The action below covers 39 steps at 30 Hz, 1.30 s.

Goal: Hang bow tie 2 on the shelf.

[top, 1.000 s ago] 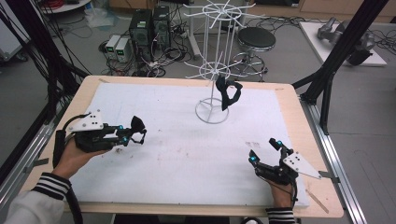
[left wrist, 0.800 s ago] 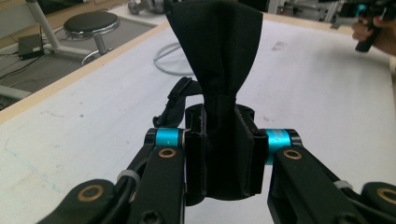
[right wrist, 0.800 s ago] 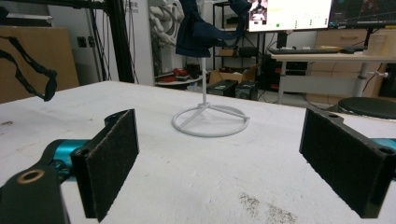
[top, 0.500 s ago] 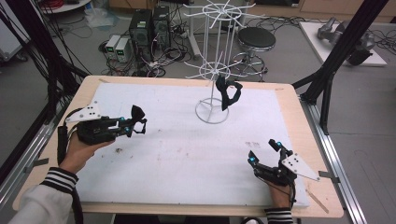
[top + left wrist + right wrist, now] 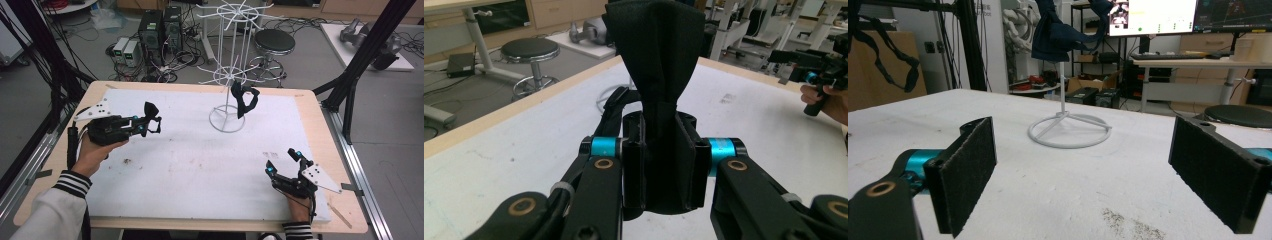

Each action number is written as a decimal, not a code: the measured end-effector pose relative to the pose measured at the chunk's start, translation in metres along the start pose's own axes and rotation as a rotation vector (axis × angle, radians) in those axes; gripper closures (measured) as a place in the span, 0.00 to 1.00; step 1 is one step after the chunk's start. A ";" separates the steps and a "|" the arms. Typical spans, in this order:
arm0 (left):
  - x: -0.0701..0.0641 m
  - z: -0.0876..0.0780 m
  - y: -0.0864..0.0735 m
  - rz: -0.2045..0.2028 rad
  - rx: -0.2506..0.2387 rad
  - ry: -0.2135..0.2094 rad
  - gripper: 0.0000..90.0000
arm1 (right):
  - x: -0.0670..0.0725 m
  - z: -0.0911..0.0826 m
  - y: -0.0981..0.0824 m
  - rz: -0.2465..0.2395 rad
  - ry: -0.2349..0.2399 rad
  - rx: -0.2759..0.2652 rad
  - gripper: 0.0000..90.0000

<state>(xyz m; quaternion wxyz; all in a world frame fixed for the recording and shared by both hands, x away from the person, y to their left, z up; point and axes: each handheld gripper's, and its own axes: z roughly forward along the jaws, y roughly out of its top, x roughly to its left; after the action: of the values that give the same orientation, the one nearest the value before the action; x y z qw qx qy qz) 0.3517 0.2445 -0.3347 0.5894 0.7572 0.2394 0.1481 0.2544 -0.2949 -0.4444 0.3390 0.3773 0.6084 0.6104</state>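
my left tool (image 5: pixel 150 121) stays clamped on a black bow tie (image 5: pixel 659 95) and has lifted it off the worktop (image 5: pixel 200 160), nearer the white wire rack (image 5: pixel 227 85), where another bow tie (image 5: pixel 245 100) hangs. my right tool (image 5: pixel 285 162) rests wide open, empty.

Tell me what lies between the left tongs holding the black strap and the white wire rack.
Nothing: in the high view, bare white table cover runs from the left tongs, shut on the black strap, to the rack's ring base.
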 end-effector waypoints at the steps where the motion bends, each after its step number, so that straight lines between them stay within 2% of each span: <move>1: 0.000 0.001 0.001 -0.003 -0.008 -0.001 0.84 | 0.000 0.000 0.000 -0.001 -0.002 -0.003 0.12; 7: 0.005 0.010 0.015 -0.010 -0.044 -0.003 0.84 | 0.001 -0.002 -0.002 -0.002 -0.032 -0.028 0.12; 15: 0.010 0.028 0.035 -0.017 -0.081 -0.009 0.84 | 0.002 -0.002 -0.003 -0.010 -0.039 -0.034 0.12; 24: 0.014 0.047 0.052 -0.019 -0.087 -0.007 0.84 | 0.002 -0.001 -0.005 -0.005 -0.046 -0.038 0.12; 30: 0.016 0.054 0.056 -0.023 -0.085 -0.006 0.84 | 0.003 0.000 -0.006 -0.017 -0.044 -0.045 0.12; 34: 0.017 0.058 0.058 -0.011 -0.073 -0.005 0.84 | 0.004 0.001 -0.006 -0.018 -0.046 -0.045 0.12; 39: 0.020 0.064 0.064 -0.022 -0.094 -0.007 0.84 | 0.004 0.001 -0.006 -0.014 -0.049 -0.052 0.12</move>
<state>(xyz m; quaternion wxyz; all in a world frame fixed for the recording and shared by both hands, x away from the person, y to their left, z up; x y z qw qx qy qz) 0.4129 0.1910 -0.2910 0.6268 0.7264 0.2384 0.1503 0.2531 -0.2911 -0.4504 0.3679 0.3788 0.5864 0.6142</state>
